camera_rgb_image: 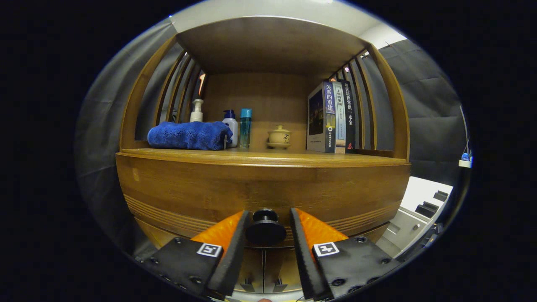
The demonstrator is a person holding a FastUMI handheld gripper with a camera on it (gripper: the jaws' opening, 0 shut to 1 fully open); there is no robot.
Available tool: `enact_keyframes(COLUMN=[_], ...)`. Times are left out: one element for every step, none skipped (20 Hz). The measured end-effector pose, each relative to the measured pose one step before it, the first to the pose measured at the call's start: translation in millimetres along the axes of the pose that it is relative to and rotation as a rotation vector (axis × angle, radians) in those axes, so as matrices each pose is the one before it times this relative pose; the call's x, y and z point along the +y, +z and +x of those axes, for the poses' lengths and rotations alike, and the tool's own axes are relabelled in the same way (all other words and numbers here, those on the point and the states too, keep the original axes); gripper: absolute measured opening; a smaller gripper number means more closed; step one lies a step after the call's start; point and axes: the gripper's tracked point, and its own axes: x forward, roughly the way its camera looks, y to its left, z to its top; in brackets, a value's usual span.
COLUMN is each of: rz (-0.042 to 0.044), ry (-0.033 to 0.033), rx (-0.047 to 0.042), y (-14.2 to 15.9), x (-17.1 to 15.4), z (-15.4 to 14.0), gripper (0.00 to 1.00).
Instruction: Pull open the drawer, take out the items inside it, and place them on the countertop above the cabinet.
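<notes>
Tongs (268, 224) level with the drawer front (260, 188), opened narrowly, one finger on each side of the round dark knob (265, 228). Knob sitting right between the fingers, with slim gaps visible on both sides; hard to tell whether either finger presses on it. Drawer closed, its wooden front flush with the cabinet, grooved lines running along the lower edge. Nothing of the drawer's inside visible. Below the knob, two cabinet doors (263, 268) meeting at a centre seam, small handles near the bottom.

Above the drawer, the desk (293, 158) of the cabinet, a wooden top under an open shelf niche with slatted sides. On it, well beyond the fingers: a folded blue towel (188, 135) to the left; behind it a white pump bottle (196, 111); just beside the towel a white bottle with a blue pump (230, 126) and touching or nearly touching that, a teal bottle (245, 128). Near the middle, a small lidded cup (279, 136) on a saucer. To the right, three upright books (331, 117) leaning together against the slats.

Off to the right of the cabinet, a white unit (419, 209) with dark handles.
</notes>
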Motion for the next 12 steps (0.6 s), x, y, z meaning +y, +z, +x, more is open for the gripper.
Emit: enact_keyframes(rz=[-0.01049,0.00030,-0.00600,-0.01053,-0.00503,0.00208,-0.00187,-0.00654,-0.00663,-0.00101,0.00738,0.00829], ry=[-0.00495,-0.00831,-0.00694,-0.00202,-0.00338,0.00847,0.01095,0.00603,-0.00103,-0.00368,-0.00134,0.00017], rx=[-0.00928,0.00090,0.00756,0.01313,0.00103,0.00728,0.00174,0.00034,-0.00138,-0.00042,-0.00229,-0.00312], y=[1.56,1.67,-0.72,0.55,0.58,-0.94,-0.29,-0.51,-0.22,-1.24,-0.37,-0.38], x=[0.61,-1.08,0.21,-0.39,0.02,0.74,1.99,-0.90,-1.44,-0.37,1.14,0.84], z=[4.46,-2.40,-2.34,4.85,-1.49,1.52,-2.48,-2.60,-2.53,-1.84,-2.90,-2.83], gripper=[0.57,0.53,0.51,0.49,0.47,0.43,0.43,0.43,0.43,0.43,0.43,0.43])
